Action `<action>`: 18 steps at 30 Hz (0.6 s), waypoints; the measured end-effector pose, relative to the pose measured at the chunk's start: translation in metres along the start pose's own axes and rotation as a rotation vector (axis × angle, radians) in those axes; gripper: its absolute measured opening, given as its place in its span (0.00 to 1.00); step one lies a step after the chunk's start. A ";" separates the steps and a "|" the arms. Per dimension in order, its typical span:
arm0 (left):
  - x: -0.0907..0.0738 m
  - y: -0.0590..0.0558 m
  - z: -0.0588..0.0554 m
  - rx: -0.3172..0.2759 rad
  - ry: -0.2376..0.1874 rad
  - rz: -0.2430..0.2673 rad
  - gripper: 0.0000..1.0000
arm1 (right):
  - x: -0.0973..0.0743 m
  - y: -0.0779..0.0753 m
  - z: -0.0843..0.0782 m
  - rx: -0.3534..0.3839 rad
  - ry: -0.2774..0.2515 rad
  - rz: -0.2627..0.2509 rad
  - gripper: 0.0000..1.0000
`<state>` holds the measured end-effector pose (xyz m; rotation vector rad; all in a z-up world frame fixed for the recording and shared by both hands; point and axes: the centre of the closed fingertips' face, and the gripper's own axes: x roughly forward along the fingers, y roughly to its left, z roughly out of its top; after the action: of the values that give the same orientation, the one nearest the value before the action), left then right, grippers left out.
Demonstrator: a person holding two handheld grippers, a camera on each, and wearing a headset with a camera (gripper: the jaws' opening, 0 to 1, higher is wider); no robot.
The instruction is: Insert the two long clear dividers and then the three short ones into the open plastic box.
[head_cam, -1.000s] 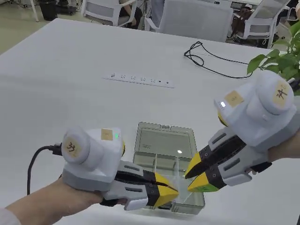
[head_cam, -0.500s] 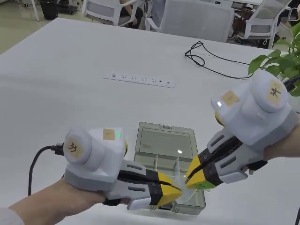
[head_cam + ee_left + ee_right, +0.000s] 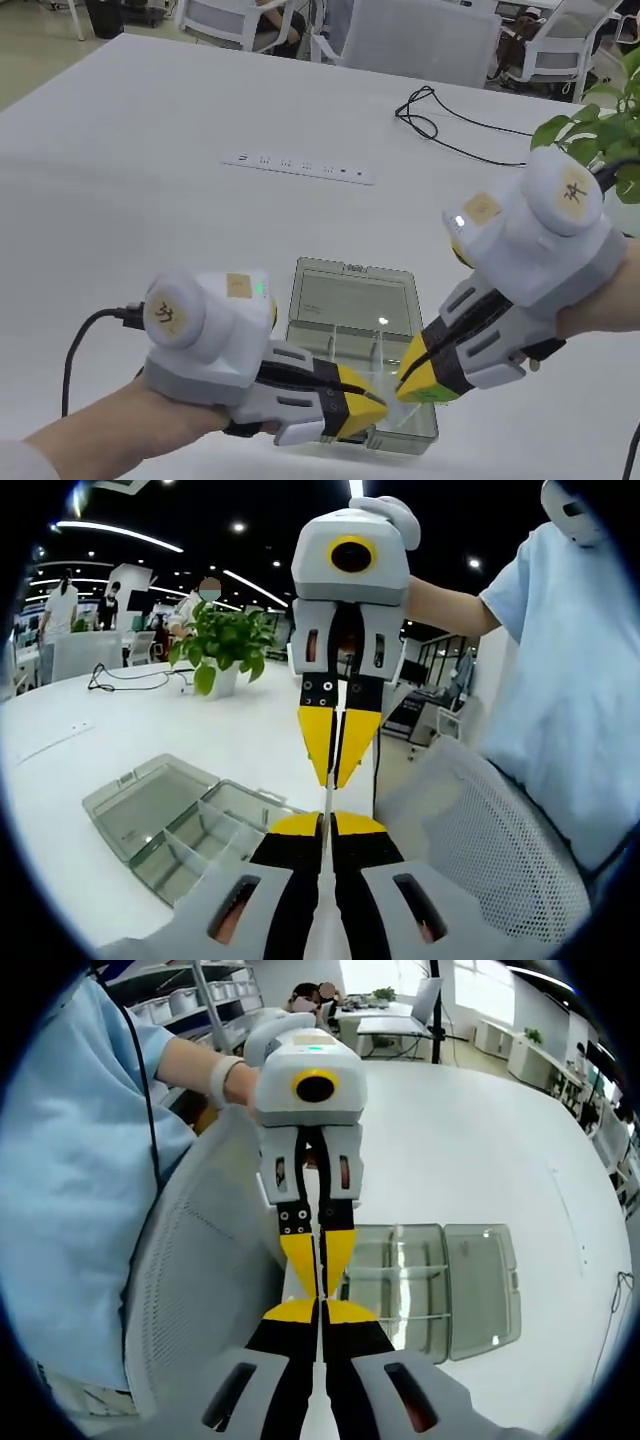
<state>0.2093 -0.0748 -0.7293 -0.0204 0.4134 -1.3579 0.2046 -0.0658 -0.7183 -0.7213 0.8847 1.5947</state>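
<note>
The clear plastic box (image 3: 300, 318) lies open near the table's front edge, lid flat behind it, with two long clear dividers (image 3: 331, 346) standing in it. Just above its front right part, my left gripper (image 3: 372, 408) and right gripper (image 3: 408, 385) meet tip to tip. Both are shut on one short clear divider (image 3: 391, 393). In the left gripper view that divider (image 3: 326, 802) shows edge-on as a thin line between my left gripper (image 3: 326, 825) and the right gripper (image 3: 336, 777). The right gripper view has the box (image 3: 478, 1278) beyond my right gripper (image 3: 320, 1312) and the left gripper (image 3: 320, 1265).
A white power strip (image 3: 305, 168) lies mid-table, a black cable (image 3: 440, 125) loops behind it, and a green plant (image 3: 598, 128) stands at the right edge. Chairs (image 3: 420, 40) line the far side. A white mesh chair (image 3: 470, 820) is close to the table's near edge.
My right gripper, open a second ago, has moved in toward the left gripper's tips and shut on the clear divider held there. The left gripper has barely moved.
</note>
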 end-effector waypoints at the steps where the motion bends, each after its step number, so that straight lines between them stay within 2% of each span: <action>1: 0.000 0.002 0.000 -0.001 0.001 0.012 0.01 | 0.000 -0.001 0.000 0.000 -0.001 -0.001 0.03; 3: -0.001 0.007 -0.001 0.006 0.004 0.034 0.04 | -0.002 -0.005 0.000 0.012 0.003 -0.016 0.03; 8: -0.007 0.017 -0.003 0.012 0.011 0.085 0.21 | -0.006 -0.011 -0.006 0.015 0.021 -0.037 0.03; 12: -0.012 0.025 -0.006 0.009 0.015 0.131 0.32 | -0.011 -0.022 -0.014 0.038 0.043 -0.067 0.03; 18: -0.017 0.032 -0.012 -0.004 0.014 0.184 0.49 | -0.013 -0.035 -0.028 0.042 0.096 -0.106 0.03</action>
<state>0.2332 -0.0493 -0.7438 0.0240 0.4194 -1.1765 0.2412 -0.0926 -0.7284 -0.8077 0.9318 1.4534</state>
